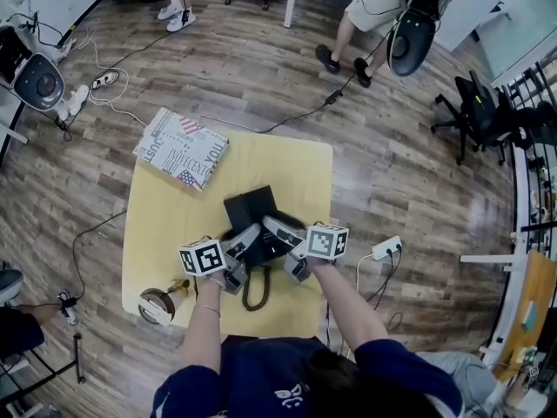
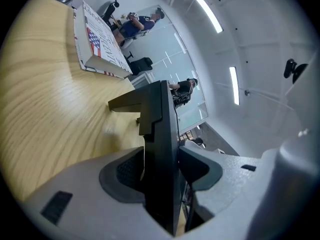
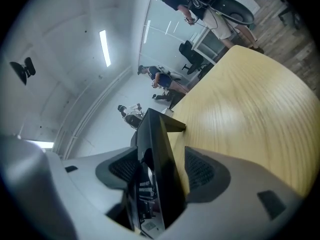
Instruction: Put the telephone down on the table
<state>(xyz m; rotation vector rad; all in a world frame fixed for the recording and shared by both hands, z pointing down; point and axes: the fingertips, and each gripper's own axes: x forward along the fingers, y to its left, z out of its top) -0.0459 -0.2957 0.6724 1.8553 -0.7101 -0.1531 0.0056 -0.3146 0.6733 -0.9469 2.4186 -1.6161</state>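
A black telephone [image 1: 251,209] rests on the yellow table [image 1: 296,168], its coiled cord [image 1: 255,291] trailing toward the near edge. Both grippers reach in from the near side. The left gripper [image 1: 247,245] straddles the telephone's left part, and the right gripper [image 1: 281,234] straddles its right part. In the left gripper view the telephone's thin black edge [image 2: 161,129] stands between the pads [image 2: 124,171] with a sliver of gap, so this gripper [image 2: 161,168] is open. In the right gripper view the telephone's black edge [image 3: 156,139] sits in that gripper [image 3: 161,171], and bare wood shows beside the right pad [image 3: 200,170].
A printed box [image 1: 181,148] lies across the table's far left corner. A roll of tape [image 1: 157,307] sits by the near left corner. A power strip [image 1: 385,249] and cables lie on the wood floor to the right. People and office chairs stand beyond the table.
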